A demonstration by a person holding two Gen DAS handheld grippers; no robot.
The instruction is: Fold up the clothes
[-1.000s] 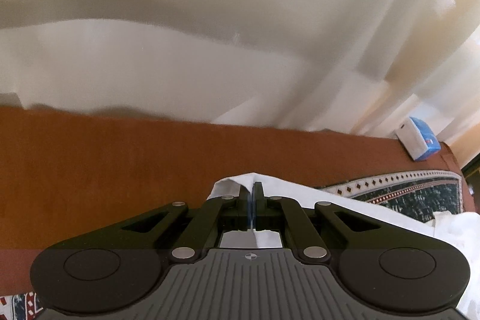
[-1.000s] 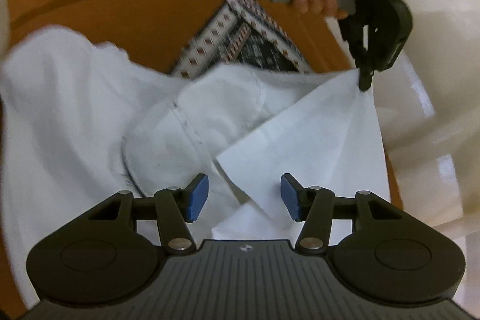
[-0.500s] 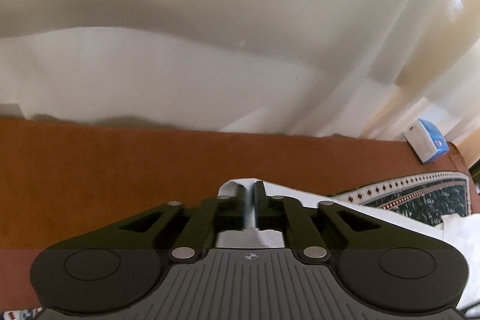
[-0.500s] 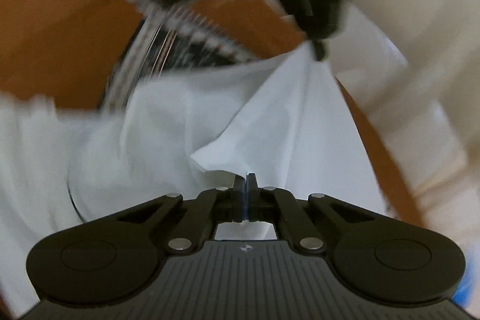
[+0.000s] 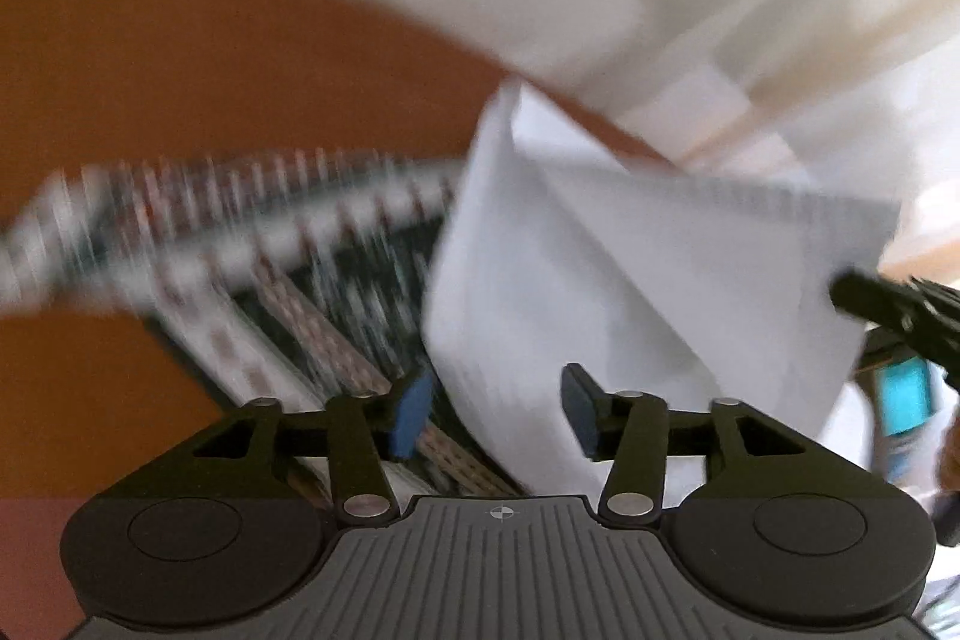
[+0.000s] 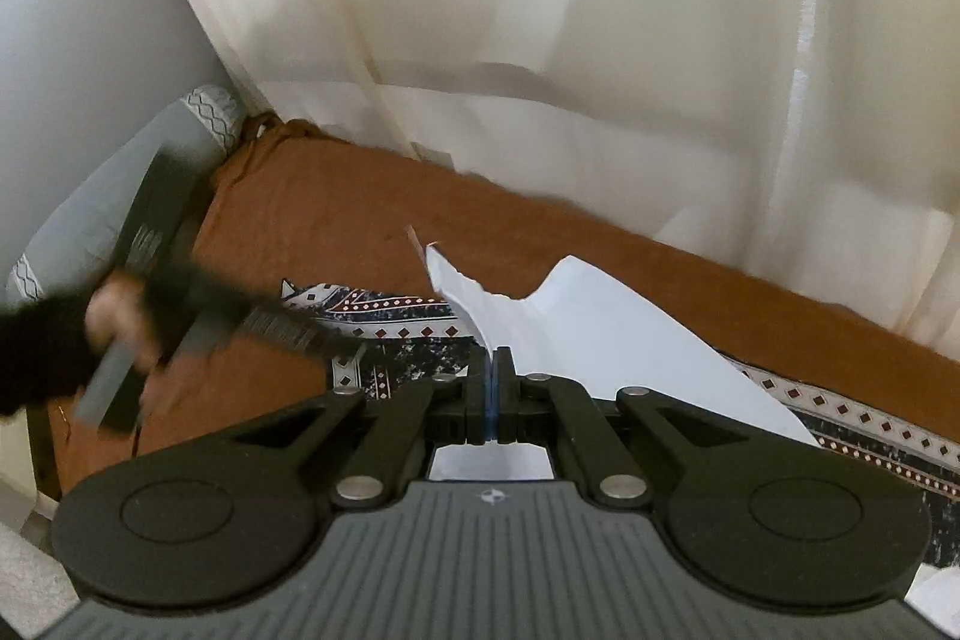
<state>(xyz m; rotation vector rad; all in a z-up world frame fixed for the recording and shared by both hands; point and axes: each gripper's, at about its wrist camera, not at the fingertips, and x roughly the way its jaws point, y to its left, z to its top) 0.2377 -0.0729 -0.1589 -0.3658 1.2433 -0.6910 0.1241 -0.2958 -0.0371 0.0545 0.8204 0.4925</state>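
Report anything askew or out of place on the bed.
Nothing is damaged or spilled. The white garment is only half folded: one edge is pinched in the shut right gripper and lifted off the patterned blanket, while the opening left gripper grips nothing.

Home bedroom: a bed with a rust-orange sheet is filling the lower part of the right wrist view, and a grey pillow with a wavy trim is lying at its head against a plain white wall. Sheer cream curtains are hanging along the far side of the bed with daylight coming through them. A dark patterned blanket with a diamond border is lying on the sheet, blurred in the left wrist view.
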